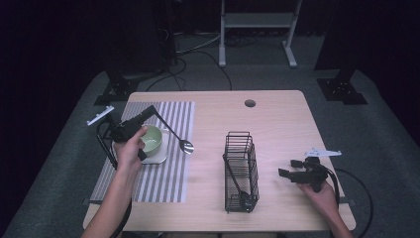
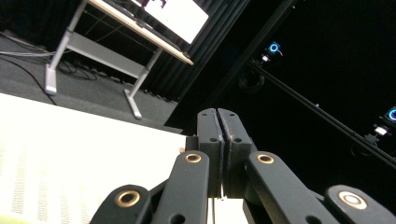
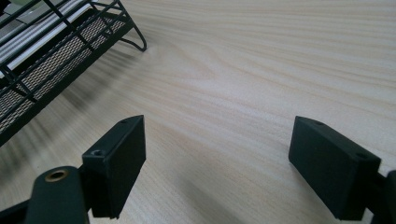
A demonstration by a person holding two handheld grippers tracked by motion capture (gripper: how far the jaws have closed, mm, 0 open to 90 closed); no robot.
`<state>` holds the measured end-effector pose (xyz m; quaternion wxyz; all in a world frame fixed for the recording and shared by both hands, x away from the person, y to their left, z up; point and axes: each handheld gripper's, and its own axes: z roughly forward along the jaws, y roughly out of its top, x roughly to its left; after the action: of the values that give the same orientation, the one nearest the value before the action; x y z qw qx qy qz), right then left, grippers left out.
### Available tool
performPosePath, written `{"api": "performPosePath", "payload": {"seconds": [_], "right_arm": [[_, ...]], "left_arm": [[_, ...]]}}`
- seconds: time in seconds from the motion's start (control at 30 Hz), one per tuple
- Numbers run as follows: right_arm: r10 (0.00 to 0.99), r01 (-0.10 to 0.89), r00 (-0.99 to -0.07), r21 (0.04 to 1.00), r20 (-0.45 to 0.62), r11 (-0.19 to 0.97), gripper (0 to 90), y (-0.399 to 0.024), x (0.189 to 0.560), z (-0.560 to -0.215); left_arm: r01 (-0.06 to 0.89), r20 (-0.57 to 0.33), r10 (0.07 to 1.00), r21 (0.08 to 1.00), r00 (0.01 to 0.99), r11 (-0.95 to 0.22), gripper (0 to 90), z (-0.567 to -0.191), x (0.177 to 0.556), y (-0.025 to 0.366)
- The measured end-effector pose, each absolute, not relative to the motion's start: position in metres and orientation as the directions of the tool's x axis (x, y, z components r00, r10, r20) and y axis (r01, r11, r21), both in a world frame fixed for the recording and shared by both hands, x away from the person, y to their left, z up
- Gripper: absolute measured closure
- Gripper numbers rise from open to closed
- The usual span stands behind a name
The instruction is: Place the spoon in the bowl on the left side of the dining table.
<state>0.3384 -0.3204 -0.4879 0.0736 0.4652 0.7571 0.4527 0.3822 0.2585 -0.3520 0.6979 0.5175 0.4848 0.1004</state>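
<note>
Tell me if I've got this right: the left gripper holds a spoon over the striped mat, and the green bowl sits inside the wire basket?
Not quite. The green bowl sits on the striped mat, on a white plate, not inside the wire basket; the high view shows this. The left gripper does hold the spoon there.

Bright worktop (image 1: pixel 277 124) in a dark room

Light falls from above: the wood glows pale while the surroundings sink into black. The wire basket (image 1: pixel 241 171) throws soft shadows. In the left gripper view the worktop blows out to white glare; in the right gripper view, near claw pads are soft, wood grain crisp.
</note>
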Motion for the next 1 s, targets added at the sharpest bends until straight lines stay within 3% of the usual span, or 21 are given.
{"api": "performPosePath", "payload": {"seconds": [1.0], "right_arm": [[0.772, 0.638, -0.556, 0.754, 0.309, 0.158, 17.7, -0.320, 0.338, -0.488]], "left_arm": [[0.301, -0.582, 0.705, 0.813, 0.406, 0.497, 89.1, -0.353, 0.378, 0.312]]}}
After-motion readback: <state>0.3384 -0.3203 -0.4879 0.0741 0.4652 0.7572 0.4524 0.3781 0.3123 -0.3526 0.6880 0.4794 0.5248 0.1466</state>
